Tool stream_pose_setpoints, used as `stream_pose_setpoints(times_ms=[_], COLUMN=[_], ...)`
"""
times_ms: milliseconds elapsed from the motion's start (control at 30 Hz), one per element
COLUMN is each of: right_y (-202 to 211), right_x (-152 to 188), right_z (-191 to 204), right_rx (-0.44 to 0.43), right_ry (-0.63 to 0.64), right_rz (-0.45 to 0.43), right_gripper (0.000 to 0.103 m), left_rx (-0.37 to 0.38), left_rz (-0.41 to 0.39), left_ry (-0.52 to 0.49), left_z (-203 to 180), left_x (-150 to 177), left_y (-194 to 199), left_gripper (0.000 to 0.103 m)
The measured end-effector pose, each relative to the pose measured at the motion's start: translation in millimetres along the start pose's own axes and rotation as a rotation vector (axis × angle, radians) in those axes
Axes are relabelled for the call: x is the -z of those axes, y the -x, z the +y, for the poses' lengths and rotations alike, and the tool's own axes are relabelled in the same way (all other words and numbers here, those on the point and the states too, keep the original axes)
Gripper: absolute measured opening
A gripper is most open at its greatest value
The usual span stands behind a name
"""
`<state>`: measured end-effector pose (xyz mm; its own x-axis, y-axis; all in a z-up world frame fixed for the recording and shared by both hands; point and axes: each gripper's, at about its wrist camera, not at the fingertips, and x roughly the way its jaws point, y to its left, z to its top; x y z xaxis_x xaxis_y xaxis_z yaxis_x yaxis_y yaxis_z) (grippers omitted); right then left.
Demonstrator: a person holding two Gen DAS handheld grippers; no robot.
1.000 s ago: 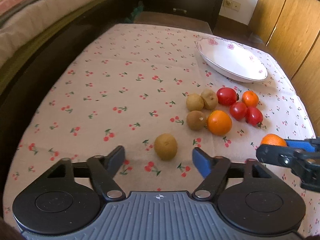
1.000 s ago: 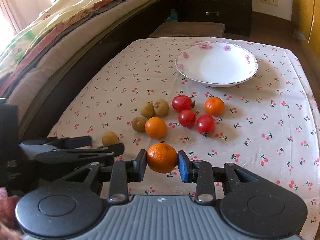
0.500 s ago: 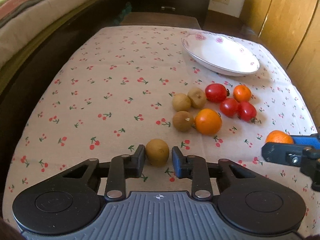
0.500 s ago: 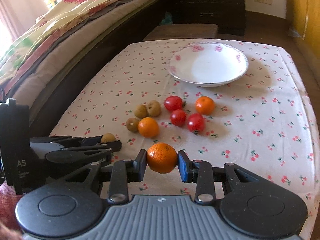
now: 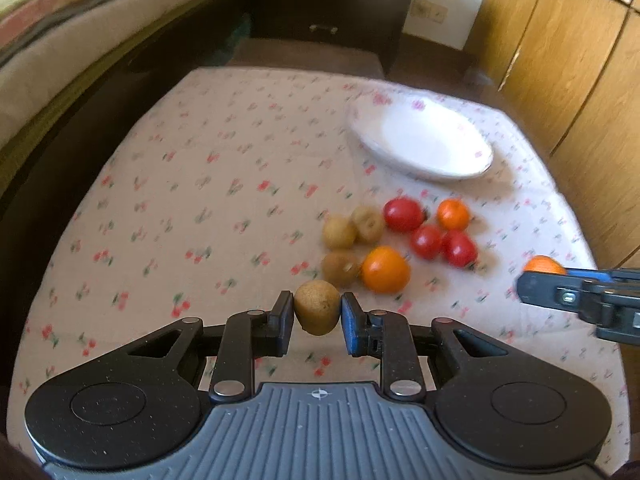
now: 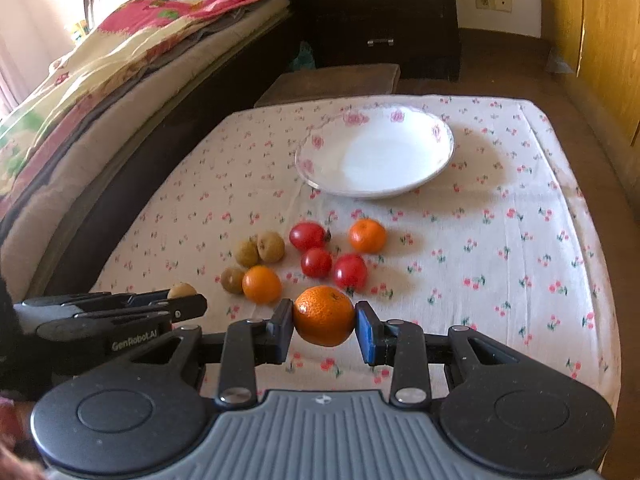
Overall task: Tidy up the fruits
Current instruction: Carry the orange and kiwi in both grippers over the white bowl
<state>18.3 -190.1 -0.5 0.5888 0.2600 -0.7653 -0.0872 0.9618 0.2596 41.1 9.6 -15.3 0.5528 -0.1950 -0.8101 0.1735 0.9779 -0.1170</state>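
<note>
My left gripper (image 5: 316, 320) is shut on a brown kiwi (image 5: 317, 306), held just above the cherry-print tablecloth (image 5: 200, 208). My right gripper (image 6: 323, 326) is shut on an orange mandarin (image 6: 324, 315), also off the cloth; it shows at the right edge of the left wrist view as the right gripper (image 5: 576, 300). On the cloth lie three more kiwis (image 6: 260, 248), three red tomatoes (image 6: 320, 256) and two mandarins (image 6: 262, 283). A white flower-rimmed plate (image 6: 376, 160) stands empty behind them.
A bed with a patterned quilt (image 6: 100, 80) runs along the left of the table. A dark drawer chest (image 6: 380, 12) and a low stool (image 6: 332, 80) stand beyond the far edge. Wooden cupboard doors (image 5: 560, 60) line the right side.
The left gripper's jaws closed around the lone kiwi and lifted it off the cloth. The right gripper kept its mandarin and drifted slightly up.
</note>
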Motion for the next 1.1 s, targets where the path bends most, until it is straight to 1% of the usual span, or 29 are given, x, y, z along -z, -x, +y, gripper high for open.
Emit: stream_pose_setpoints(times_ms=[233, 433, 533, 667, 767, 800, 900, 967, 1100], right_y=[-9.4, -23.5, -32.8, -47.5, -58.4, -62.0, -72.7, -79.2, -90.9], right_x=[-23.9, -51.8, -66.9, -84.5, -96.3, -99.7, -107.4, -110.7, -116.4], right_z=[-6.4, -17.8, -26.0, -37.9, -46.2, -48.3, -56.5, -61.1, -62.5], right_rx=[0.022, 0.039, 0.049, 0.046, 0.049, 0.050, 0.065, 0.061, 0.059], right_ry=[-0.023, -0.029, -0.037, -0.056, -0.069, -0.069, -0.076, -0.086, -0.080], right_rz=[-0.016, -0.028, -0.030, -0.030, -0.031, -0.031, -0.025, -0.019, -0.010], right_gripper=[0.034, 0.034, 0.034, 0.034, 0.034, 0.034, 0.034, 0.034, 0.034], left_rx=[0.051, 0.087, 0.092, 0.115, 0.117, 0.120, 0.110, 0.112, 0.088], left_rz=[-0.046, -0.053, -0.058, -0.047, -0.044, -0.042, -0.035, -0.023, 0.005], left_ry=[-0.015, -0.007, -0.014, 0.002, -0.008, -0.013, -0.022, -0.014, -0.012], left_z=[-15.3, -26.8, -33.9, -41.4, -49.8, -53.3, -58.6, -58.4, -56.9], left_x=[-34.6, -62.2, -76.7, -97.2, -109.8, -113.6, -121.9, -125.8, -127.7], left_y=[-5.8, -23.5, -32.6, -51.0, -64.5, -69.6, -82.0, -90.0, -105.5], left_gripper=[0.033, 0.033, 0.033, 0.033, 0.033, 0.032, 0.032, 0.032, 0.032])
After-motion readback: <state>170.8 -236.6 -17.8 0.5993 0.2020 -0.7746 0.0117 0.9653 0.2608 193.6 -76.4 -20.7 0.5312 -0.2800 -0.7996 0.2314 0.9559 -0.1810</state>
